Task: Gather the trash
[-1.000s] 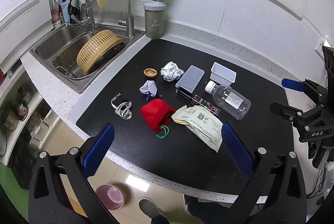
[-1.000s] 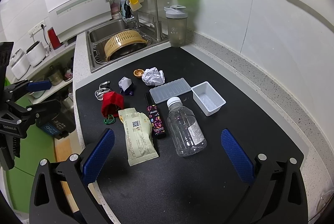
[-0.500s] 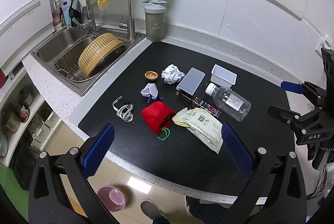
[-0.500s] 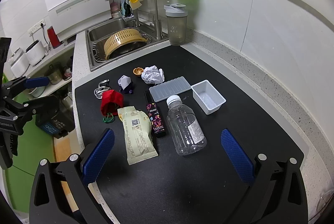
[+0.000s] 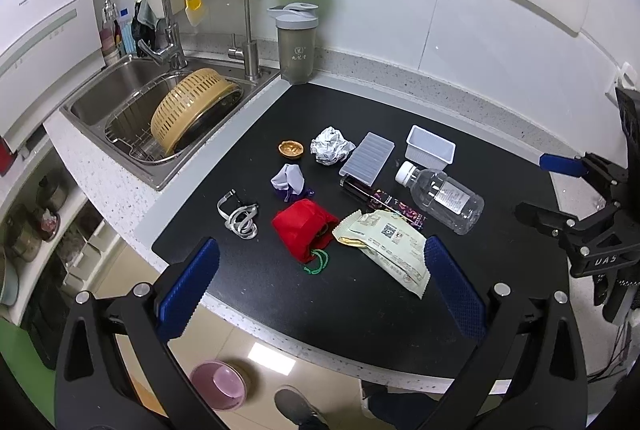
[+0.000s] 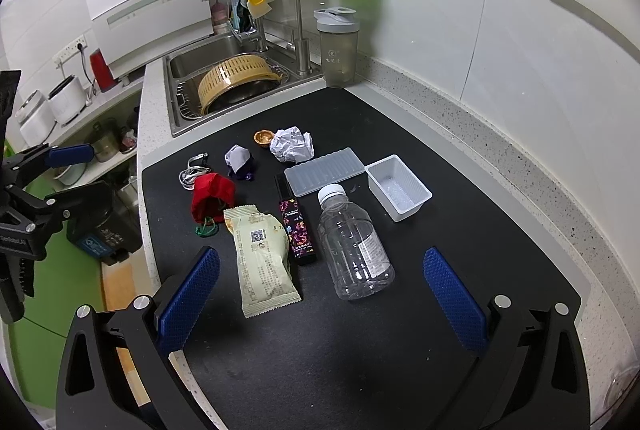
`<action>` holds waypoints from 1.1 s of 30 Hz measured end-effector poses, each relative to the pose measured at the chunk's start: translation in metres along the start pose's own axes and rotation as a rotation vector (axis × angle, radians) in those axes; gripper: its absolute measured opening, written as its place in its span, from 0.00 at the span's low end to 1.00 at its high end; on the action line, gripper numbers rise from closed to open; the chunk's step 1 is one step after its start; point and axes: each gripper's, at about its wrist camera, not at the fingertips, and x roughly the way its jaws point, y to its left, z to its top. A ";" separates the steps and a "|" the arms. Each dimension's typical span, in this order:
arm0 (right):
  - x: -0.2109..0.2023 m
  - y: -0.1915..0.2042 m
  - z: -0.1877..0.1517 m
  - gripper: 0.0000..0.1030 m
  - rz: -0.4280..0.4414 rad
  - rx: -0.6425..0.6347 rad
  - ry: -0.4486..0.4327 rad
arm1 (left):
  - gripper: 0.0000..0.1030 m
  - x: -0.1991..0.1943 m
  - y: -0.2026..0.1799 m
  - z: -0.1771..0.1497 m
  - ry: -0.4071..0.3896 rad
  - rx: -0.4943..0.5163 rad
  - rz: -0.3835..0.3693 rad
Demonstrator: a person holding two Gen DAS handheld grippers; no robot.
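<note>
Right wrist view: the right tool hangs wide open and empty; the bottle lies on the desk just ahead, cap pointing away. The left tool, equally open and empty, is farther off.

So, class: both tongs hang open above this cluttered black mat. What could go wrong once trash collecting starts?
1. The clear bottle lies on its side, so it may roll when nudged.
2. The pale snack wrapper lies flat and touches the dark box, so tongs could drag both.
3. The red pouch and cable may not be trash.
</note>
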 end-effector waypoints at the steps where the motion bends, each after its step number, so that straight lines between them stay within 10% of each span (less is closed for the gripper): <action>1: 0.000 0.000 0.001 0.95 0.000 0.000 0.001 | 0.97 0.000 0.000 0.000 -0.001 0.004 0.004; 33: 0.035 -0.009 -0.005 0.95 -0.004 0.012 0.074 | 0.97 0.111 0.026 0.008 0.141 -0.112 -0.064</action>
